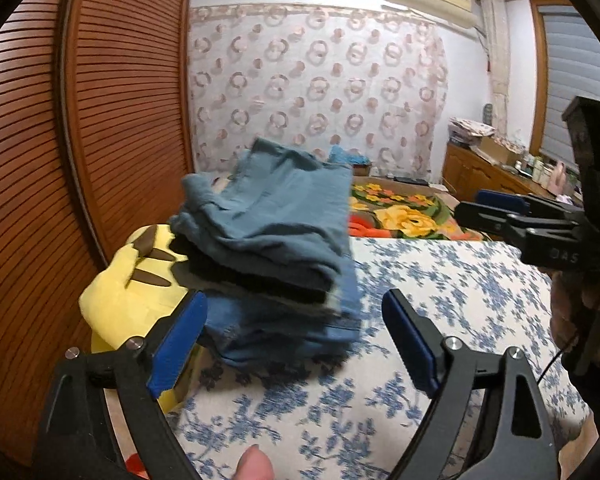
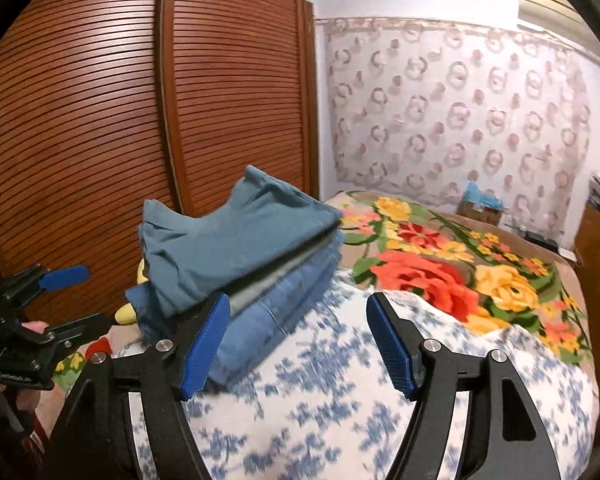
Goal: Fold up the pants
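Note:
A stack of folded pants lies on the blue-and-white floral bedspread: teal-blue pants on top, a dark pair under them, denim at the bottom. The stack also shows in the right wrist view. My left gripper is open and empty, just in front of the stack. My right gripper is open and empty, its left finger beside the stack's near corner. The right gripper appears at the right in the left wrist view; the left gripper appears at the left in the right wrist view.
A yellow plush toy lies left of the stack by the wooden slatted wardrobe. A bright flowered blanket covers the far bed. A wooden cabinet with clutter stands at the far right. A patterned curtain hangs behind.

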Available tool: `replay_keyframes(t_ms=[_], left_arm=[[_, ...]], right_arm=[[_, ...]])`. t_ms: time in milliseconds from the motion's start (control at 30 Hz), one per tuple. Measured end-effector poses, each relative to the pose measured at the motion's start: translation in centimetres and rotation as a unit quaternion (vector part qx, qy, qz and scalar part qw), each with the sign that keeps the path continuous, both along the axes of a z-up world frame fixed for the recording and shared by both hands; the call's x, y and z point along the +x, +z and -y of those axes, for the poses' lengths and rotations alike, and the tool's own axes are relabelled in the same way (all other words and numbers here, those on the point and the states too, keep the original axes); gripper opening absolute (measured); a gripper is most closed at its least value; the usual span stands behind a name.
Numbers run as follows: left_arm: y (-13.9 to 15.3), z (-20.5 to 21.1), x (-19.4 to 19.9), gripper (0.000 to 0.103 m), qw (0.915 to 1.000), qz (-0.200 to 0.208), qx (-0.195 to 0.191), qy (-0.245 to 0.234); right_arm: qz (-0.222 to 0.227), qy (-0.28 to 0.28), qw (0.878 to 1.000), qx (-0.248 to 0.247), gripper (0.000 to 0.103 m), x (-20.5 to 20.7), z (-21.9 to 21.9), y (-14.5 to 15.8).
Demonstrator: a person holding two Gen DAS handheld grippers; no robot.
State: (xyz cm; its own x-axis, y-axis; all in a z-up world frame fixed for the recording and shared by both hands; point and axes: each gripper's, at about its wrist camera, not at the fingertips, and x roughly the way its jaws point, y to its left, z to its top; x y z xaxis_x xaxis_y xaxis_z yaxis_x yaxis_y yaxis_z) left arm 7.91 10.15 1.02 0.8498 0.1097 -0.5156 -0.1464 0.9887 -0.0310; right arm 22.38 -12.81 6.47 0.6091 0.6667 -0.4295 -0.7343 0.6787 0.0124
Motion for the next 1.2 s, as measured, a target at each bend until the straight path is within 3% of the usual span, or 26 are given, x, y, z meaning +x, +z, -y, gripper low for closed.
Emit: replay_keyframes(t_ms=[167,567,900,1200], left_arm=[[0.1,2.5,-0.2,0.089,0.9992,0.001,-0.011,-0.037],[0.8,7.8,-1.1,0.089,0.9975,0.005,-0.005,-0.071],[2.0,10.2,-1.6,0.089,0.9969,0.013,-0.005,-0.077],[4.1,11.3,-2.5,0.089,0.9956,0.036,-0.001,-0.086]], right_arm=[[0.003,-0.041,0.999,0.004,0.073,-3.3,2.8,-0.4],[0.000,-0.151,0.988,0.013,0.073,-10.8,8.8,-0.9],[0.009,-0.211,0.977,0.027,0.073,-15.7,8.9,0.2],[0.021,-0.232,0.972,0.038,0.073,-18.4,7.9,0.6]])
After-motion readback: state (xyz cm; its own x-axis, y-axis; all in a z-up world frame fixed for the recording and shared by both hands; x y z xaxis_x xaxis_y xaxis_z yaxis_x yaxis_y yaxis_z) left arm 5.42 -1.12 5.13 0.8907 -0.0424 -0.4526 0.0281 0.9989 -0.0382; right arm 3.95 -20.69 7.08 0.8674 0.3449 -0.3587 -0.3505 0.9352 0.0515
